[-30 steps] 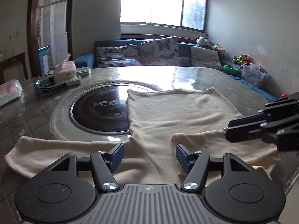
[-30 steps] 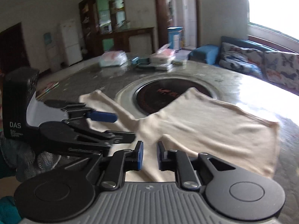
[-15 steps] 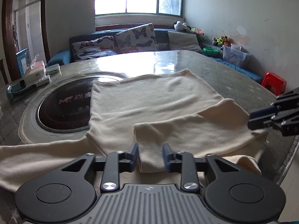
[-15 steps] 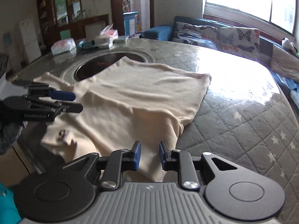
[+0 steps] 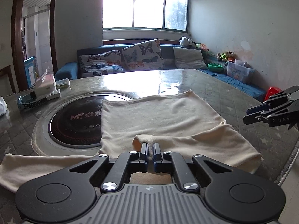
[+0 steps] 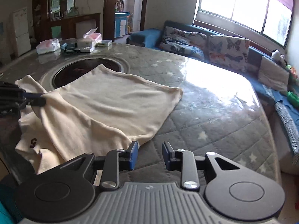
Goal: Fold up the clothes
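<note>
A cream long-sleeved top (image 5: 158, 119) lies flat on the quilted table, one sleeve folded across its body. My left gripper (image 5: 149, 150) is shut on the end of that folded sleeve (image 5: 142, 141); the right wrist view shows it pinching the cloth at the left (image 6: 40, 99). The other sleeve (image 5: 33, 165) stretches out to the left. My right gripper (image 6: 149, 154) is open and empty, just above the table beside the top's (image 6: 112, 108) near corner. It shows at the right edge of the left wrist view (image 5: 271, 112).
A round black hotplate (image 5: 74, 123) is set into the table (image 6: 214, 112), partly under the top. Tissue boxes and small items (image 5: 44, 89) sit at the far left. A sofa with butterfly cushions (image 5: 142, 56) stands behind the table. The table's edge runs close on the right.
My left gripper has shut on the folded sleeve's end. My right gripper has opened and let go, and sits lower by the top's corner.
</note>
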